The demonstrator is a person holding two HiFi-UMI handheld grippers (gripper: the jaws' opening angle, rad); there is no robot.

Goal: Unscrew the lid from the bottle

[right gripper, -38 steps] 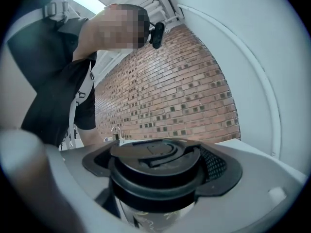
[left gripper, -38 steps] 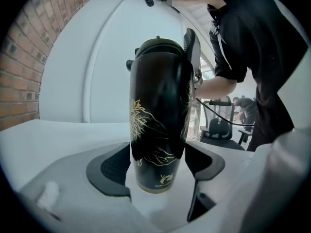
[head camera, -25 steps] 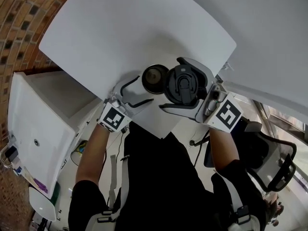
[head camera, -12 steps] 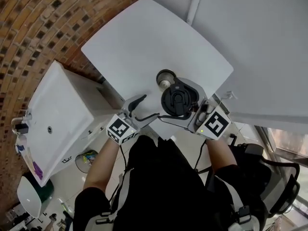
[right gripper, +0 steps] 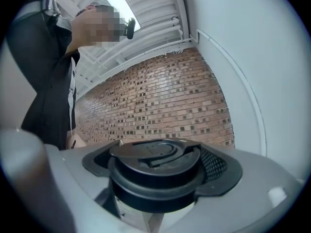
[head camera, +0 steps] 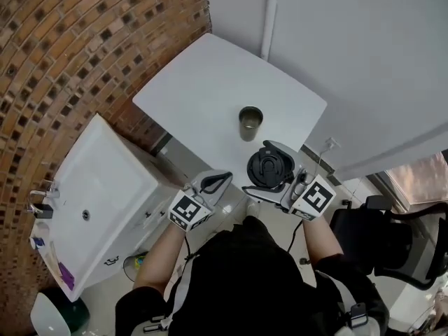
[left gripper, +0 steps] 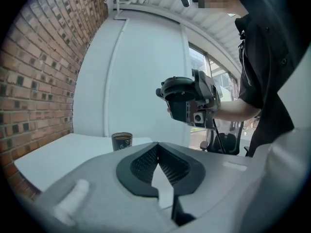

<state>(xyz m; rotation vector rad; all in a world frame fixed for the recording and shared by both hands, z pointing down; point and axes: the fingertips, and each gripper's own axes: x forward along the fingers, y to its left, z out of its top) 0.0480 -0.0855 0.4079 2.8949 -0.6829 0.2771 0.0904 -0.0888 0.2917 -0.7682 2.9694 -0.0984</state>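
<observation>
Looking down from the head view: one white table (head camera: 210, 75) against a brick wall (head camera: 84, 40), one open bottle (head camera: 250, 117) standing on it. Two grippers held up nearer the person: the right gripper (head camera: 264, 168) clamps the one lid (head camera: 273, 164), the left gripper (head camera: 222, 179) carries nothing. Left gripper view: jaws have just been closing, pressed together on nothing, bottle (left gripper: 121, 141) beyond on the table (left gripper: 53, 152). Right gripper view: jaws tight round the lid (right gripper: 155, 171), brick wall (right gripper: 160, 101) behind.
</observation>
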